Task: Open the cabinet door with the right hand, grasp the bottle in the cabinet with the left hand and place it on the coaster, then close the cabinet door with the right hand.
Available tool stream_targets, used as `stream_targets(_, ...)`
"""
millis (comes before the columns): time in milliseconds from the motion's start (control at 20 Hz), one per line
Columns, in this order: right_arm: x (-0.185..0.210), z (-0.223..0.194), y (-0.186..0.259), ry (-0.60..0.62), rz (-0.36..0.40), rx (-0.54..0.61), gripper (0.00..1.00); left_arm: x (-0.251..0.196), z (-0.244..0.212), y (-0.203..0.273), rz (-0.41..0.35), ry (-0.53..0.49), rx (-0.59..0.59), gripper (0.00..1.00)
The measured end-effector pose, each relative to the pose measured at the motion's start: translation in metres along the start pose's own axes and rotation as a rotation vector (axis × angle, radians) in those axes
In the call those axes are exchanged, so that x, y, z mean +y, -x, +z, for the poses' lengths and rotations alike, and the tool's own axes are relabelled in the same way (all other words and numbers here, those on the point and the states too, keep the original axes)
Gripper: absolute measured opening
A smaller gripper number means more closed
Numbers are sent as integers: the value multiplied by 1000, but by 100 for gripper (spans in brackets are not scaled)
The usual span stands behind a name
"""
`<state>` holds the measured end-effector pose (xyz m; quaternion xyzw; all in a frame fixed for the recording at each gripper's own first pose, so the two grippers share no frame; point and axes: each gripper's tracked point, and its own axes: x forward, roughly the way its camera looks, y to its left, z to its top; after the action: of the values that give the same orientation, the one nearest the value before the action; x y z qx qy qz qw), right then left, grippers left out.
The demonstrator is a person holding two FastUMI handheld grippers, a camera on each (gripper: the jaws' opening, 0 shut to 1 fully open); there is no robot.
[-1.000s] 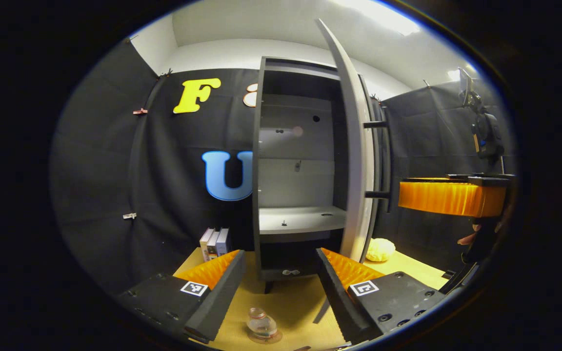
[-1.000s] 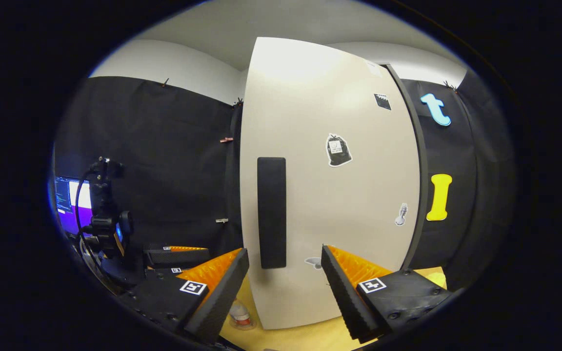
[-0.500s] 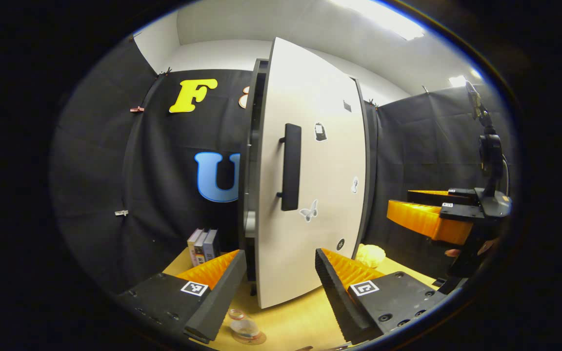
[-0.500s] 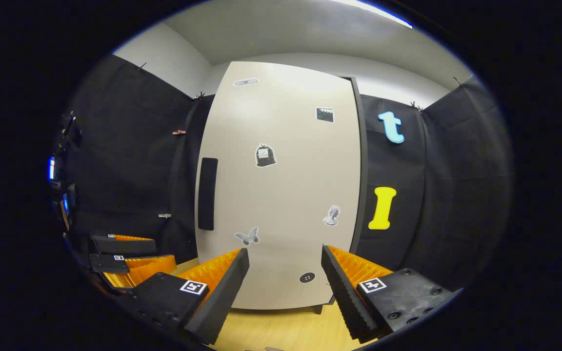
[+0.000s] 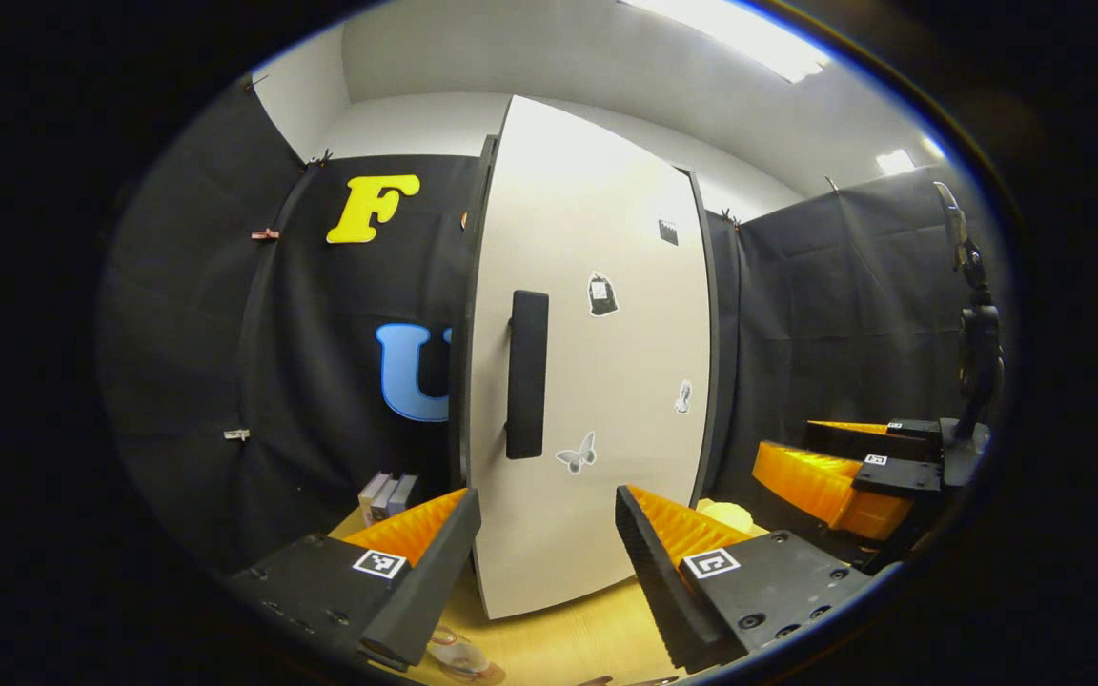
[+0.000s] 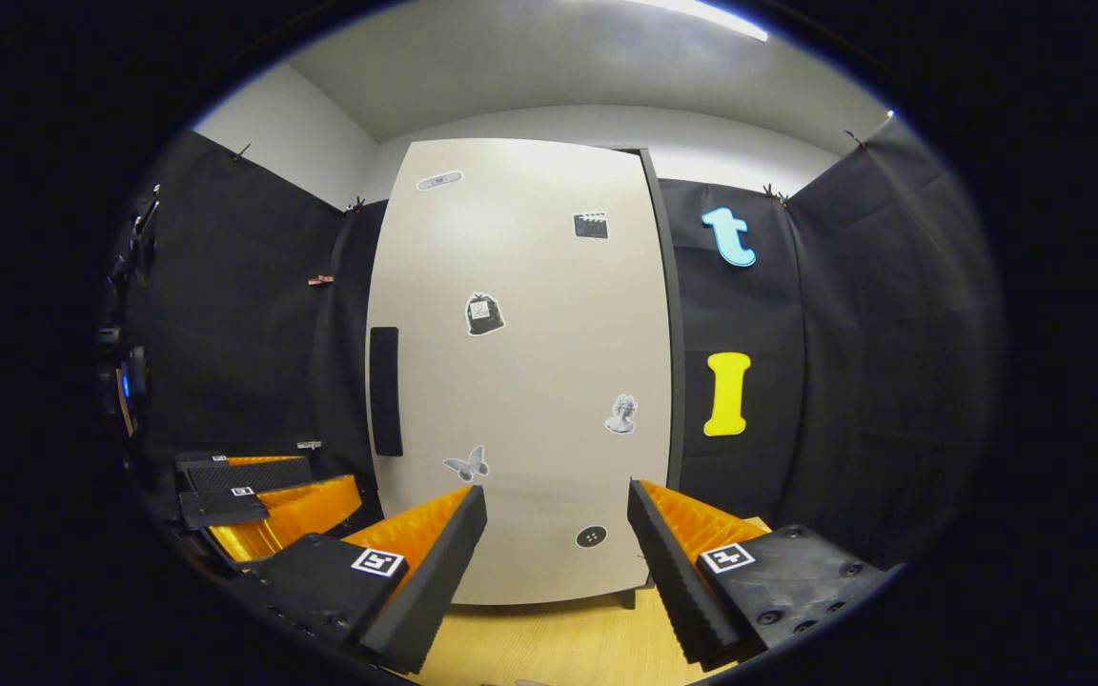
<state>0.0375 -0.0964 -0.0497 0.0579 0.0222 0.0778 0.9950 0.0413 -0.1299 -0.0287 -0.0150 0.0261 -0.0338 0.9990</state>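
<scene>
Now cab door (image 6: 520,372) shut; bottle (image 5: 457,655) on wood tabletop (image 6: 549,648)

From the left gripper view we look along the left gripper (image 5: 547,572) at the cabinet door (image 5: 597,381) from its left, slightly angled and close. From the right gripper view we face the same door (image 6: 520,381) more squarely over the right gripper (image 6: 557,572). We share the door, its handle (image 6: 385,391) and the worktop (image 6: 549,648)
</scene>
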Motion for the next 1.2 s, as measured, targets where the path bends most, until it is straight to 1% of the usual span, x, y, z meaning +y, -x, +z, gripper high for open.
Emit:
stream_targets(100, -2, -1, 0, 7, -6, 7, 96, -3, 3, -1, 8, 9, -5, 90)
stream_targets(200, -3, -1, 0, 13, -5, 7, 96, -7, 4, -4, 0, 17, -8, 90)
stream_targets(650, 0, -1, -4, 18, 13, 3, 96, -18, 10, -10, -24, 1, -19, 90)
stream_targets(1200, -3, -3, -4, 17, -2, 7, 96, -22, 10, -18, -46, -5, -10, 90)
